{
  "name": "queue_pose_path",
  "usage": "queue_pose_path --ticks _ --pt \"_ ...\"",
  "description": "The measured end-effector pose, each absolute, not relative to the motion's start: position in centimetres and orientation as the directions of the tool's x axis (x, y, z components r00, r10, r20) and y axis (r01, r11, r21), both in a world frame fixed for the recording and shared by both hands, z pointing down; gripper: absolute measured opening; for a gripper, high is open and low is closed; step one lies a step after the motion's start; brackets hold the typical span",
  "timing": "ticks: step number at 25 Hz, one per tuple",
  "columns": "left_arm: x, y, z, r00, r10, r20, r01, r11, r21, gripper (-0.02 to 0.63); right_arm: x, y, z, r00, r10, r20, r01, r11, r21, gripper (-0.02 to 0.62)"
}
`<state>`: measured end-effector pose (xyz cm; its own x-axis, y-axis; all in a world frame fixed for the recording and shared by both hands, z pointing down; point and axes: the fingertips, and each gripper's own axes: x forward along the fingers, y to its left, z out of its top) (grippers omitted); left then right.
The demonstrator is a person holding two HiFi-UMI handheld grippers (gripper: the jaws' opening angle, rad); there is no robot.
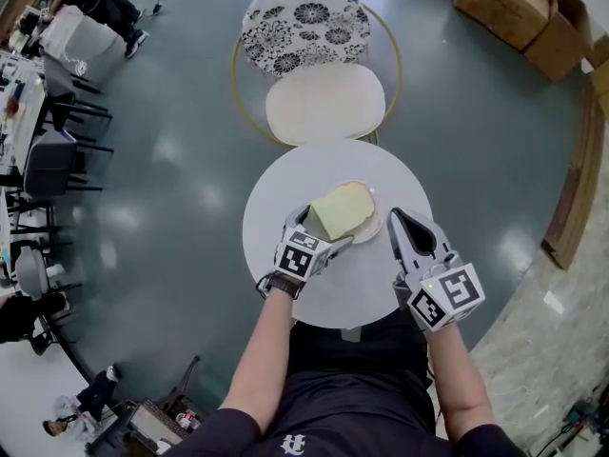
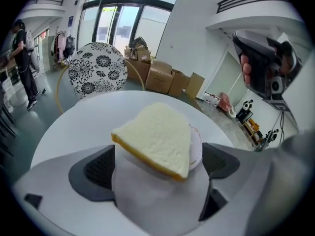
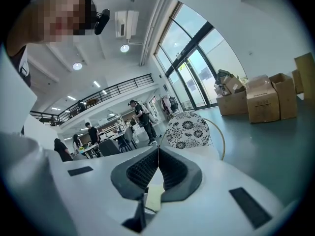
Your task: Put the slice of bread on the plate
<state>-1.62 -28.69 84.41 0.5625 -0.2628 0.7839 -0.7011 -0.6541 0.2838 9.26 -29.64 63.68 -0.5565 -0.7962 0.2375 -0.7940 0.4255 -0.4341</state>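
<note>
A pale slice of bread (image 1: 341, 209) (image 2: 157, 134) with a golden crust lies on a small white plate (image 1: 373, 225) (image 2: 196, 146) at the middle of the round white table (image 1: 276, 193). Its near corner hangs over the plate's rim. My left gripper (image 1: 319, 231) (image 2: 158, 163) points down at the slice from the left. It is open, with the slice between its dark pads (image 2: 101, 168) and neither pad pressing on it. My right gripper (image 1: 398, 219) (image 3: 158, 154) hovers just right of the plate. It is shut and holds nothing.
Beyond the table stands a chair with a floral back (image 1: 304, 12) and a cream seat (image 1: 324, 103). Cardboard boxes (image 1: 519, 8) are stacked at the far right. Desks, dark chairs (image 1: 52, 160) and people fill the left edge.
</note>
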Motion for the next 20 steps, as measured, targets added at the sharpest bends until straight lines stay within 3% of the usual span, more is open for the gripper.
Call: queue_pose_path --ticks 7,20 --pt "-3.1 -27.5 79.7 0.601 -0.313 0.735 -0.724 -0.603 0.335 0.538 8.0 -29.2 62.5 -0.577 -0.776 0.253 -0.787 0.446 -0.426 0.006" --pt "-2.0 -27.2 58.9 0.729 -0.432 0.531 -0.647 -0.689 0.328 0.532 5.0 -28.1 51.4 -0.6 -0.767 0.227 -0.779 0.494 -0.387 0.006"
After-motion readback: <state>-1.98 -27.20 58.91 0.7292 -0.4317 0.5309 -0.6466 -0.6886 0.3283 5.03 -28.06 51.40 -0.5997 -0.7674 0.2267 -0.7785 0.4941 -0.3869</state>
